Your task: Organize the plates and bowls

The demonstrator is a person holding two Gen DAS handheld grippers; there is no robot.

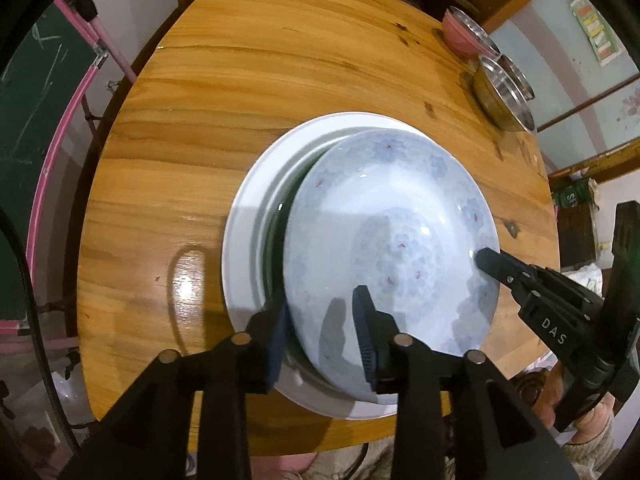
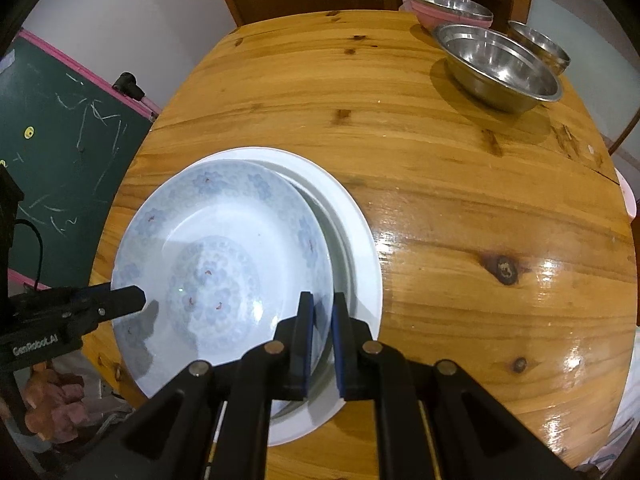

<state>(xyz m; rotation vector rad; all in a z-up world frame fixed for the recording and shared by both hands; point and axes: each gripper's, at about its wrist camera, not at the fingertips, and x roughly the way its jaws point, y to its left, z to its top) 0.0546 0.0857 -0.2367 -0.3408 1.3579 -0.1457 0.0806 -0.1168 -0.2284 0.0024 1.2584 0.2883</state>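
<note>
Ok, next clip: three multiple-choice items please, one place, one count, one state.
1. The floral plate lies: A on the white plate; B in a steel bowl; C on bare table.
2. How many steel bowls show in the right wrist view: A one; B three; C five.
3. The right gripper is: A wide open; B shut on the floral plate's rim; C holding a bowl.
Answers: A, it rests offset on the white plate; B, three stand beyond the plates; B, its pads pinch the rim.

2 stacked plates [image 2: 224,240], 3 steel bowls [image 2: 500,68], 1 pink bowl [image 2: 432,16], 2 hand-held grippers [image 2: 322,340], 1 wooden table [image 2: 460,240].
</note>
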